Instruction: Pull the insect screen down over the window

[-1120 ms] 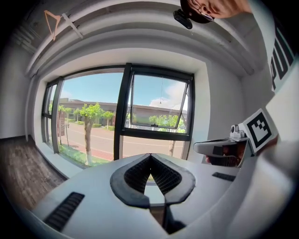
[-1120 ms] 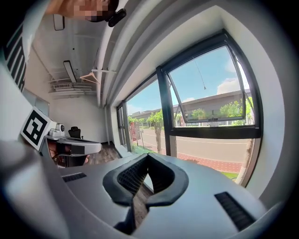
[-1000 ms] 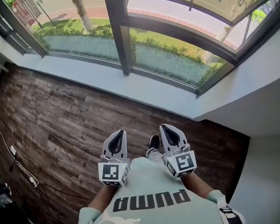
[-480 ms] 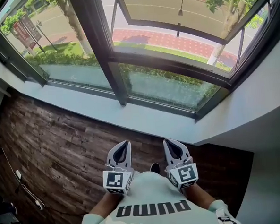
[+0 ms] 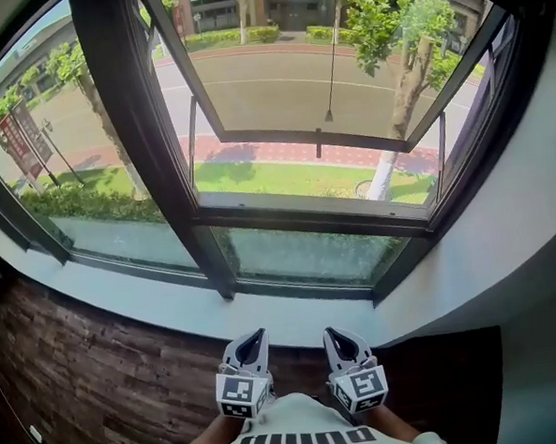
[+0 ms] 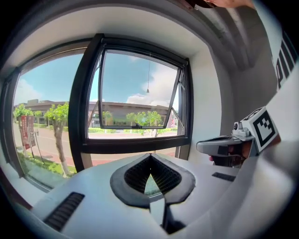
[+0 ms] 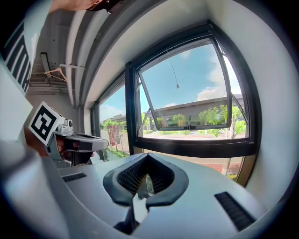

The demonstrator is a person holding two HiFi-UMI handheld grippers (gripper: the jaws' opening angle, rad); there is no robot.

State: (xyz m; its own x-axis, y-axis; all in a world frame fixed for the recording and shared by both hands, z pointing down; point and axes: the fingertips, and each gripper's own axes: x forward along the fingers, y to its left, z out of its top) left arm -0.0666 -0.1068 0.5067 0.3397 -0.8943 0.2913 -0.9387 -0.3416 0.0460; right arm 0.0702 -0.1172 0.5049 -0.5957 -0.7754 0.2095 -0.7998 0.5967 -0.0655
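While the person stands facing the window [image 5: 306, 220], both tongs are held low, close in front of the person's pale shirt [image 5: 306, 442]. They sit side by side and a little apart, and both point at the window.

The left tongs [image 5: 253, 338] are shut tight, with the dark pads pressed together at the tips. Nothing is between them. The right tongs [image 5: 335, 337] are shut tight too, and they hold nothing.

I cannot make out the insect screen itself. What I can see is a thin cord [image 5: 330, 82] that comes down from the top of the window. It hangs straight up and down, in the middle of the right-hand part of the window. A little knob [image 7: 177, 86] sits at its bottom end and points at the ground. The cord is high up, well above both tongs and well apart from them.

Behind the cord, the glass pane [image 5: 288, 75] is open. It is held at the top, and its bottom edge swings out toward the street. The window frame is dark and thick.

A white sill [image 5: 293, 315] runs under the window, just past the tips of the tongs. The floor [image 5: 100, 387] below is dark wood. Outside are trees, grass and a road.
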